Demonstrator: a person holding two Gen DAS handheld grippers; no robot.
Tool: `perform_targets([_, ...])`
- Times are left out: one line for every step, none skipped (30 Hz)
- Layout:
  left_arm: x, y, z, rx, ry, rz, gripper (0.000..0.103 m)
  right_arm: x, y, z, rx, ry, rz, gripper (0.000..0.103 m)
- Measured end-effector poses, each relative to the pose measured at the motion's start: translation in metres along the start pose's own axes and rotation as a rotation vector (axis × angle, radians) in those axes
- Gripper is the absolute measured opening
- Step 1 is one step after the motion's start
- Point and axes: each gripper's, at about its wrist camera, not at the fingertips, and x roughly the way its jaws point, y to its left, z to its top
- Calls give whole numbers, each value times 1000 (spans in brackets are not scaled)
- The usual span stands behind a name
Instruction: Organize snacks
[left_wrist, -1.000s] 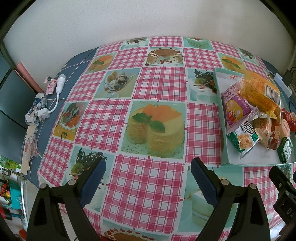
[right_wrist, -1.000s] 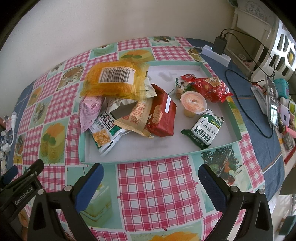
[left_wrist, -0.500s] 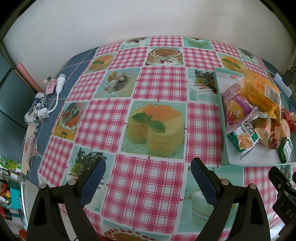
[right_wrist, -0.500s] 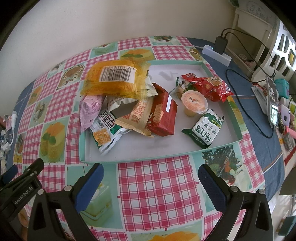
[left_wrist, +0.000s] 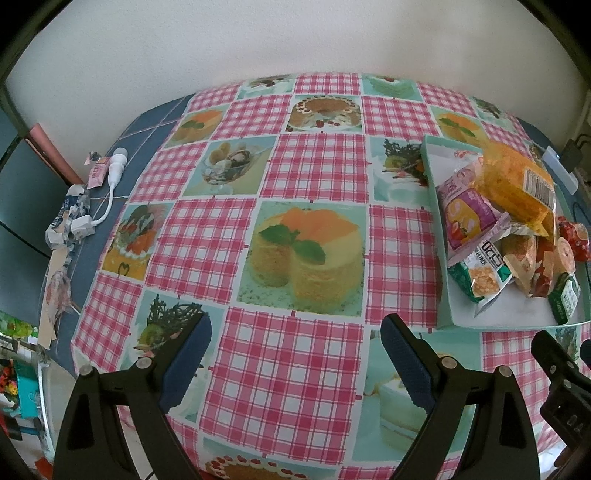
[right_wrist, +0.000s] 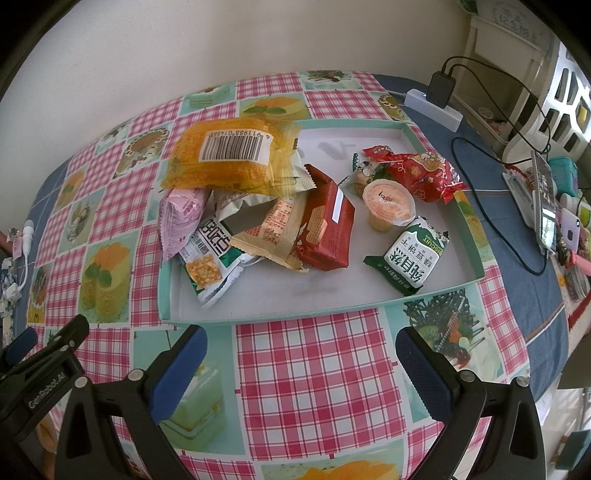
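A shallow teal tray (right_wrist: 295, 310) (left_wrist: 439, 258) holds several snack packs. Among them are an orange pack with a barcode (right_wrist: 232, 162) (left_wrist: 517, 184), a pink pack (right_wrist: 181, 218) (left_wrist: 467, 214), a red biscuit pack (right_wrist: 327, 225), a jelly cup (right_wrist: 388, 203) and a green-and-white biscuit pack (right_wrist: 410, 254). My right gripper (right_wrist: 299, 365) hangs open just in front of the tray's near wall, nothing between its fingers. Open as well, my left gripper (left_wrist: 295, 354) hovers over the bare checked cloth, left of the tray.
The table wears a pink checked cloth with cake pictures (left_wrist: 295, 240). A white cable and paper scraps (left_wrist: 81, 221) lie at its left edge. A power strip with a charger (right_wrist: 439, 99), cables and a phone (right_wrist: 546, 199) sit to the right of the tray.
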Motion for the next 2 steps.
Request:
perform_targets([-1,0,1,-1,-4,-1,93,0,0,-1,0,0,0,103])
perform_targets([-2,0,1,-1,-4,-5,93,0,0,0,0,0,0,103])
